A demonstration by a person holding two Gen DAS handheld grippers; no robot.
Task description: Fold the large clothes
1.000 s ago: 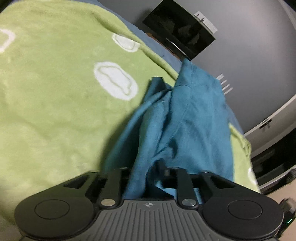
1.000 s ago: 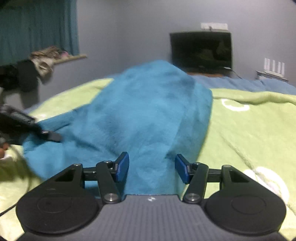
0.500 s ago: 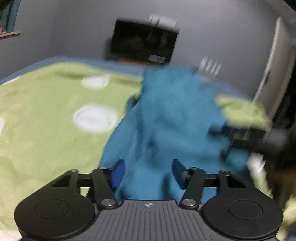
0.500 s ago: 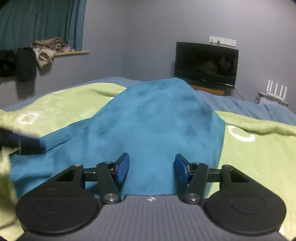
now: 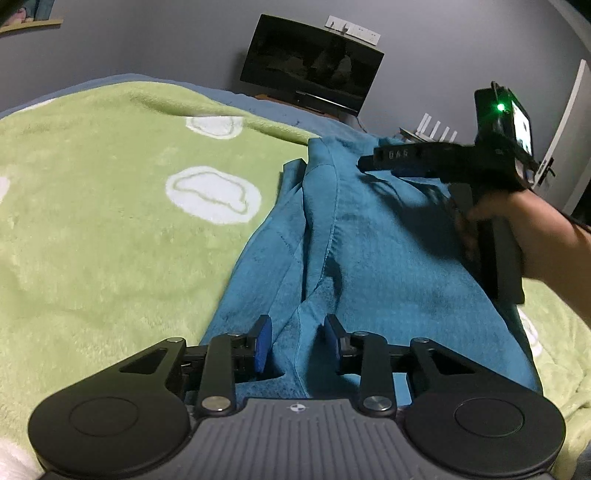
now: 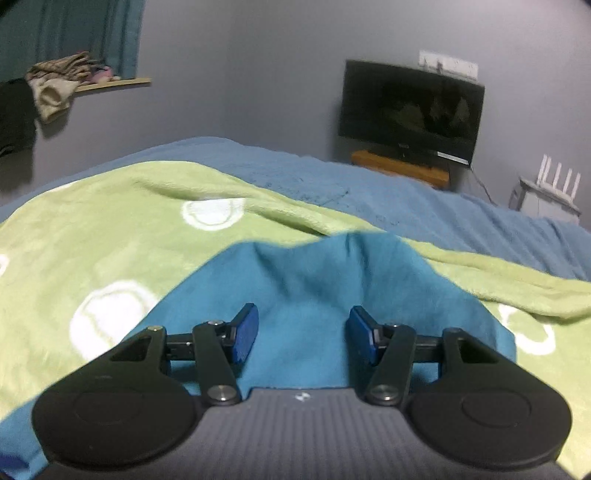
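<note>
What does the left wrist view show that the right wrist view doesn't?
Only the left wrist view: the right claw from outside, over the teal garment, the hand holding it, and the garment's seam folds running between the left claw, whose jaws have just been closing.

Only the right wrist view: the shelf with piled clothes, the curtain, and the right claw's open jaws.

Both: garment, green blanket, television, router.

Teal garment (image 6: 306, 288) between gripper (image 6: 303, 334) fingers
</note>
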